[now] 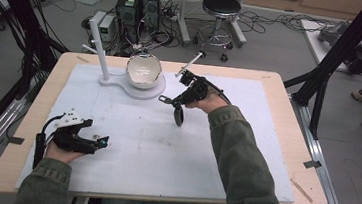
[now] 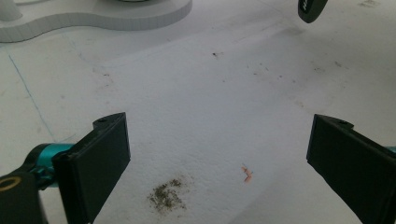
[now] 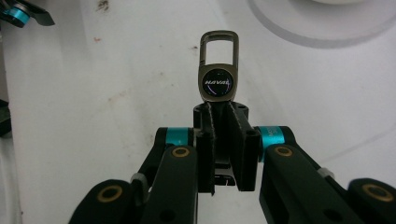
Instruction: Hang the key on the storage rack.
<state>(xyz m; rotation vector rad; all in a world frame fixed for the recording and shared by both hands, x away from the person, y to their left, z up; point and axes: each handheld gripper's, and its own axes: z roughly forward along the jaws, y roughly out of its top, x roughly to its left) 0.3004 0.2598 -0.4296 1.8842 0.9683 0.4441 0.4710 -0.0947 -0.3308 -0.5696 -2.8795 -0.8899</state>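
Landmark: a white bowl (image 1: pixel 143 70) is sitting tilted on a white stand (image 1: pixel 146 91) at the far middle of the white mat (image 1: pixel 154 149); a white post (image 1: pixel 99 44) is rising from the stand's left end.
Right gripper (image 1: pixel 176 103): it is hovering just right of and nearer than the bowl, with its jaws pressing together on a key fob (image 3: pixel 218 74).
Key fob: it is sticking out past the jaw tips, a dark metal loop above a round black badge; in the high view it is hanging dark and drop-shaped (image 1: pixel 179 116) below the gripper, over the mat in front of the bowl.
Left gripper (image 1: pixel 95 143): it is resting low on the mat, well apart from the bowl, toward the near left; its jaws are standing wide with nothing between them.
Mat between the left jaws: a patch of dark crumbs (image 2: pixel 166 193) and a small orange scrap (image 2: pixel 247 174) are lying there.
Left gripper view, top edge: the stand's rim (image 2: pixel 93 21) is showing, and the fob's dark end (image 2: pixel 311 9) is hanging at upper right.
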